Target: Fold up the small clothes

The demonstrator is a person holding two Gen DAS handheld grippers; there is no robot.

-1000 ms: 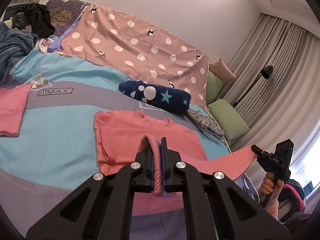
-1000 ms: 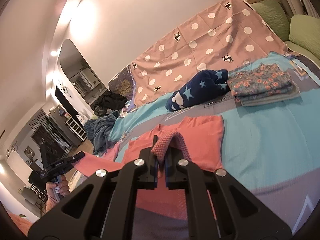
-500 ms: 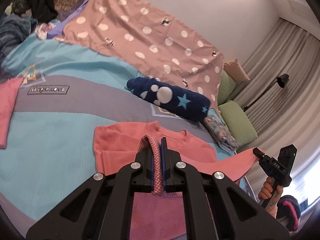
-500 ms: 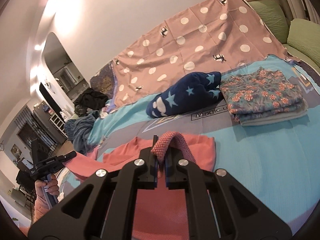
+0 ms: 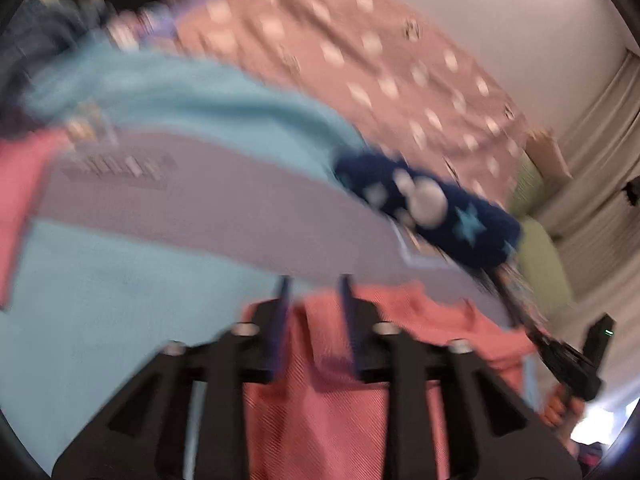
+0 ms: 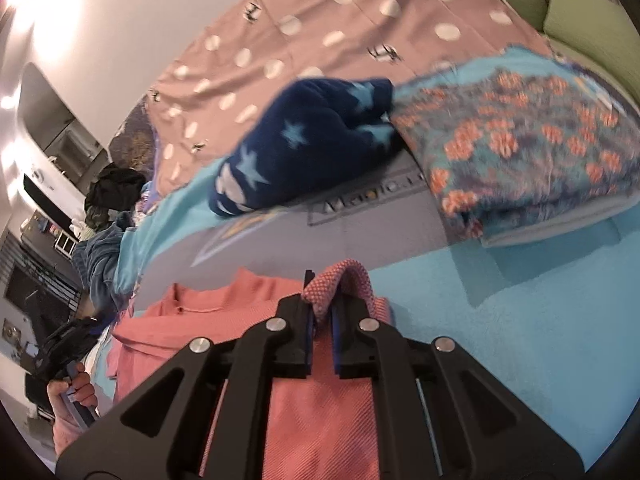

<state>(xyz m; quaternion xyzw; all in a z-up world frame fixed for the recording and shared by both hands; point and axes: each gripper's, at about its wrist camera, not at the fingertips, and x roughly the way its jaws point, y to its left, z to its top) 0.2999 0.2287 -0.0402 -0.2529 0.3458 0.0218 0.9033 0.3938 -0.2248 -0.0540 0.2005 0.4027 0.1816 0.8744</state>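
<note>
A salmon-pink shirt (image 5: 328, 420) lies on the blue and grey bedspread (image 5: 120, 312), its lower part folded up over the rest. My left gripper (image 5: 314, 284) hangs low over it, blurred; its jaws are opening, and the pink cloth shows loose in the gap with neither pad pressing on it. My right gripper (image 6: 322, 304) is shut on the shirt's knitted hem (image 6: 344, 280), just above the shirt (image 6: 200, 320). Each view shows the other gripper at its edge: the right gripper (image 5: 568, 356) and the left gripper (image 6: 60, 344), each in a hand.
A rolled navy star blanket (image 6: 312, 140) and a folded floral stack (image 6: 528, 148) lie just beyond the shirt. A pink polka-dot sheet (image 5: 360, 60) covers the far side. Another pink garment (image 5: 16, 200) lies at the left, green pillows (image 5: 540, 264) at the right.
Both grippers have come down and forward over the shirt, carrying the hem with them. The left jaws, shut on the hem before, now stand apart. The right still pinches it.
</note>
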